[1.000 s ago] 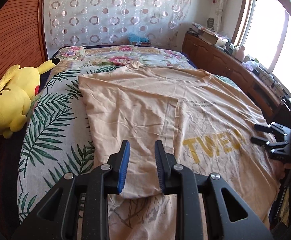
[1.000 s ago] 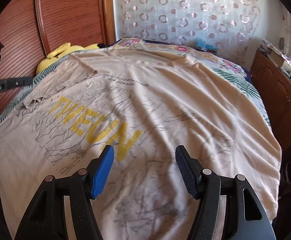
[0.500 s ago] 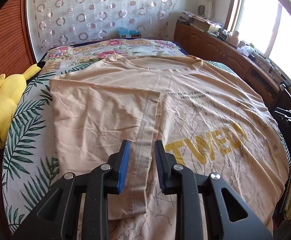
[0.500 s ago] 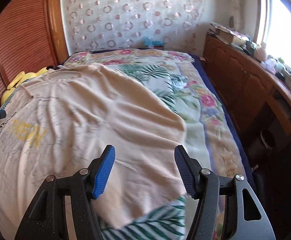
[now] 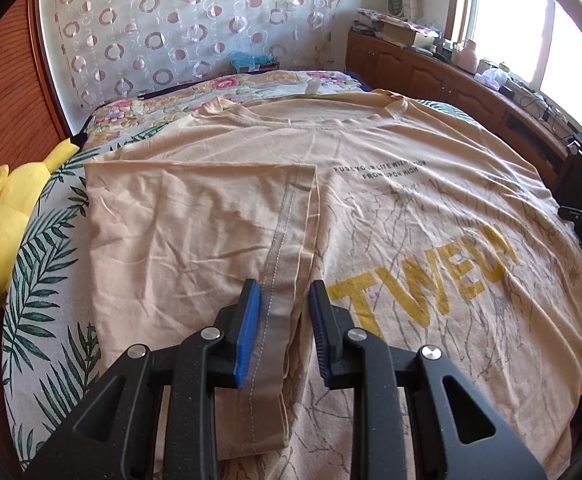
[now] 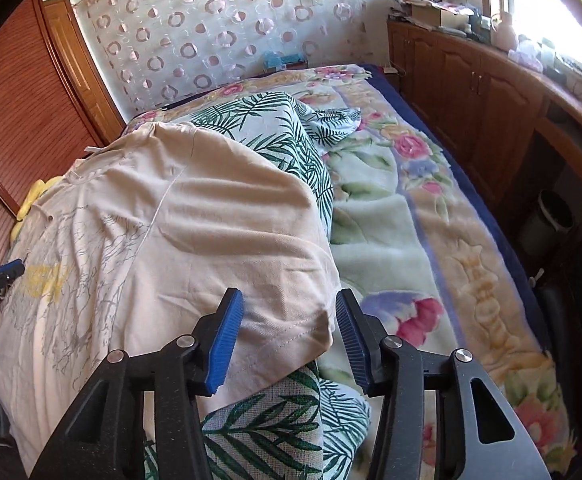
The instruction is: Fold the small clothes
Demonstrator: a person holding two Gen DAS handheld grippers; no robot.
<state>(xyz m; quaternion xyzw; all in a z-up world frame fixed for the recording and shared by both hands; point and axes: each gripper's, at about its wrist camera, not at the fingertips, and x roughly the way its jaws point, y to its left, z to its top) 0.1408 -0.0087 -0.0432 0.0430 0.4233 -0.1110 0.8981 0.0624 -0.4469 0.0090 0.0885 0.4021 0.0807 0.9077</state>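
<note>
Peach t-shirt lies spread on the bed, left side already folded inward. My left claw is opening over that folded hem, nothing pinched. My right claw is closing around the shirt's right bottom corner, pads not pressing yet. Next, I judge: clamp that corner and fold it across. No containers holding anything.

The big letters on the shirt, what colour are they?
Yellow letters, clearest in the left wrist view.
</note>
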